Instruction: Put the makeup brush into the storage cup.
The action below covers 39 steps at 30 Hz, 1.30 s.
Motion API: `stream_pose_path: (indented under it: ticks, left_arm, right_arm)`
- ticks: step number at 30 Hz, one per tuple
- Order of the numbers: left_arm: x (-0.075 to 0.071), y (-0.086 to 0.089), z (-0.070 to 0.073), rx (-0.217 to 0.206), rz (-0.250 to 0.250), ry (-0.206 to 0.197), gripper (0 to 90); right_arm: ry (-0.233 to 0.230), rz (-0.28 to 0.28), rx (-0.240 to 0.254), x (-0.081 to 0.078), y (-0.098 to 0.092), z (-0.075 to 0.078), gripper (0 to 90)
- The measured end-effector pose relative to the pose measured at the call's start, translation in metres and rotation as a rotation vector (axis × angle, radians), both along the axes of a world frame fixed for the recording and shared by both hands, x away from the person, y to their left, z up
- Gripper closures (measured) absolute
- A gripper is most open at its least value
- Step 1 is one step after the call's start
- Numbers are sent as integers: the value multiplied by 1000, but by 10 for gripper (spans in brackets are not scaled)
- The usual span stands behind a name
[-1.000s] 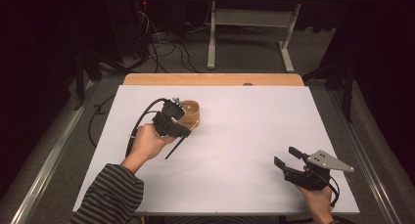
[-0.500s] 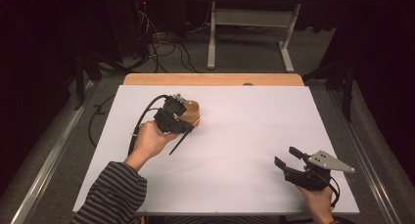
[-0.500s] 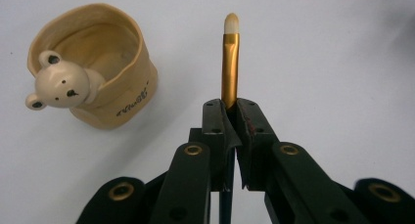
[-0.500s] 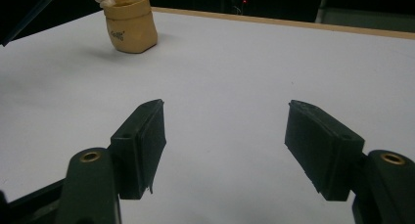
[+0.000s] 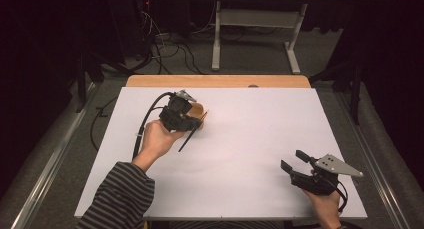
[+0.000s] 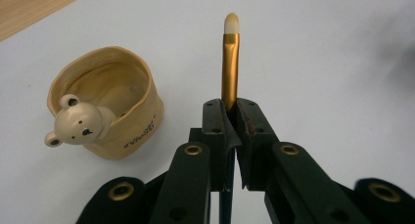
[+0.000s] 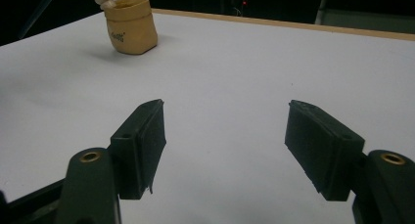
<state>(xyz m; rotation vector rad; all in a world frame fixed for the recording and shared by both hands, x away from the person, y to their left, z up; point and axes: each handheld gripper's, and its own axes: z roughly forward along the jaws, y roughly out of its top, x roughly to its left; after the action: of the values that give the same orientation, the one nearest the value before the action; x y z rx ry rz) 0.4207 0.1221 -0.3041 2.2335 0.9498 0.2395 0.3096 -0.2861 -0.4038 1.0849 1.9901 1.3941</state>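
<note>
My left gripper (image 5: 196, 121) is shut on a thin brush (image 6: 230, 62) with a gold ferrule and a pale tip. The brush's dark handle (image 5: 185, 139) sticks out behind the jaws toward the person's hand. The gripper hovers just beside a beige cup (image 6: 110, 106) with a small bear head on its rim, and the brush tip points past the cup's right side in the left gripper view. In the high view the cup (image 5: 198, 109) is partly hidden behind the gripper. My right gripper (image 5: 294, 159) rests at the near right of the table, open, nothing between its fingers (image 7: 142, 141).
A white sheet (image 5: 260, 134) covers the table, with a wooden edge (image 5: 220, 81) at the back. From the right gripper view the cup (image 7: 131, 26) stands far off at the upper left. Cables and a desk frame (image 5: 252, 34) lie on the floor beyond.
The left hand has shifted slightly with the brush, staying beside the cup. The right gripper has not moved.
</note>
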Motion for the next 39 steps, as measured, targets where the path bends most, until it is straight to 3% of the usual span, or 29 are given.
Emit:
stream_pose_path:
  ticks: [10,14,18,30,39]
  left_arm:
    - [3,-8,2,-2,-16,-17,835]
    - [6,-8,3,-20,6,-23,835]
    - [5,-6,4,-6,8,-31,835]
    - [11,-2,10,-41,39,-50,835]
    - [16,-3,20,-76,67,-92,835]
  right_arm:
    - [-6,0,-1,0,0,0,332]
    - [1,1,-3,2,0,-1,331]
    - [1,1,-6,0,1,-1,331]
    - [-7,1,-9,1,1,-1,329]
    - [-6,-4,-4,1,0,-1,331]
